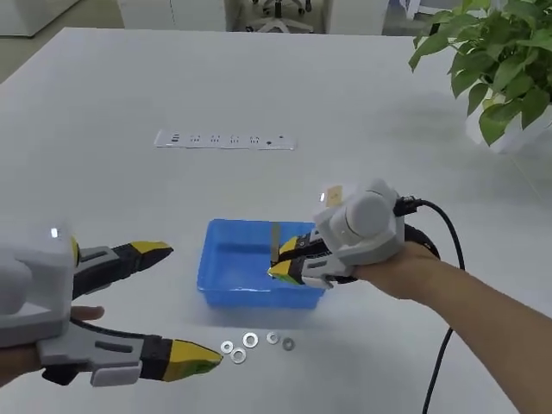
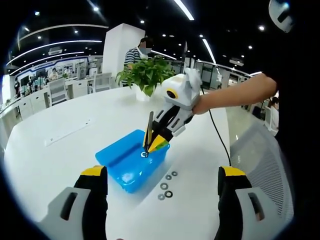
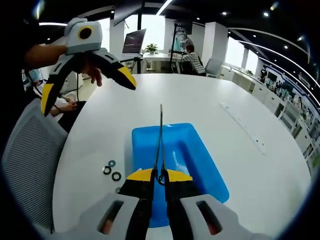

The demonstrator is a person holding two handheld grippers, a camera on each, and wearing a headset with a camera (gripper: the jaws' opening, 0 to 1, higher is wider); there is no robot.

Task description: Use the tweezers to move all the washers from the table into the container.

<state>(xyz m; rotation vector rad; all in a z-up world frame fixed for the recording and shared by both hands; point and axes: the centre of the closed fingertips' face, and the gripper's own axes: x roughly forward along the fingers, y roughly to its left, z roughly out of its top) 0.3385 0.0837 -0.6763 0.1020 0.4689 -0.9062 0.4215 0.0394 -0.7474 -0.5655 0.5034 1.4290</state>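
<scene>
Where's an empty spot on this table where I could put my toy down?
Bare table lies between the power strip and the blue container, and also left of the strip. It's crowded around the washers, between the left gripper and the container, where the right gripper holds tweezers.

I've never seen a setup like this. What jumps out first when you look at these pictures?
The bright blue container in the middle of the white table stands out most, with the right gripper over it, shut on thin tweezers that reach into it. Just in front lies a small cluster of metal washers, and the left gripper hangs wide open beside them.
</scene>
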